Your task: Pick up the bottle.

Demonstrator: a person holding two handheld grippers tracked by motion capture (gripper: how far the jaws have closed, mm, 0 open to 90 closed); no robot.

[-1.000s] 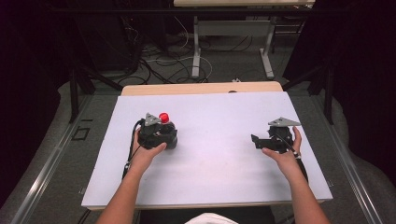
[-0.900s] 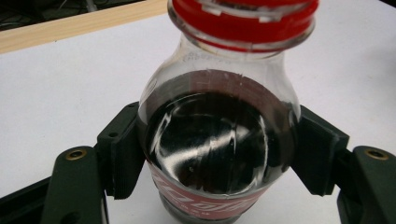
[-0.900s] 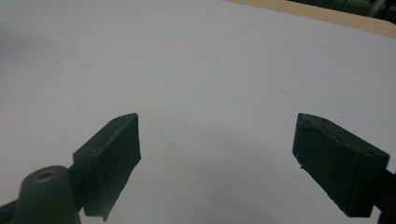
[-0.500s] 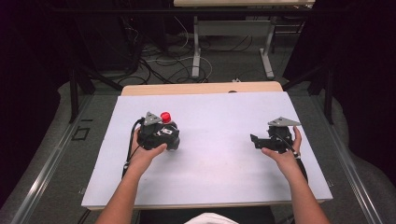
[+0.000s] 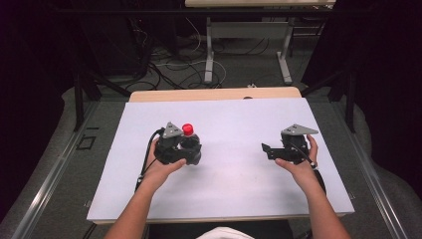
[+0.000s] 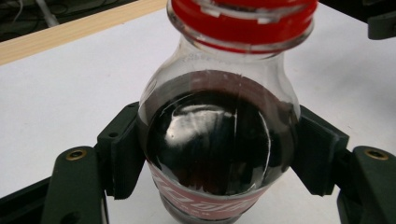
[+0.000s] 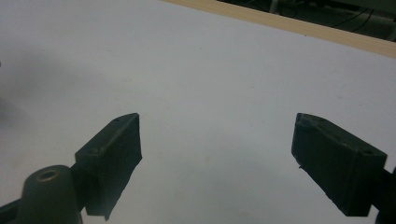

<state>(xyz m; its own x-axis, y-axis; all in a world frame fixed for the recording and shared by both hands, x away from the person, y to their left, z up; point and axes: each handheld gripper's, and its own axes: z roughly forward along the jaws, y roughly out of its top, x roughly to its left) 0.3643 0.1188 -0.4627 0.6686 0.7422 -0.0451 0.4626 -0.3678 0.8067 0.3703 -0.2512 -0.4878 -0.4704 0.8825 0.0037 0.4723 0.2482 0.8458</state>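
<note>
Left claw (image 5: 191,149): I am clamping both pads on the belly of the cola bottle (image 6: 219,140) — red cap (image 5: 187,129) up.
Change: compared with a second ago, I am carrying the bottle slightly toward mid-surface (image 5: 234,124).
Right claw (image 7: 217,163): I am holding it spread wide, nothing between the pads.
Meaning: grip looks secure — probably readying the cap for the free claw.

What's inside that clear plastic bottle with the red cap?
The clear plastic bottle with the red cap holds dark liquid up to its shoulder; the neck above looks empty. A red label and the left gripper cover the lower part.
</note>
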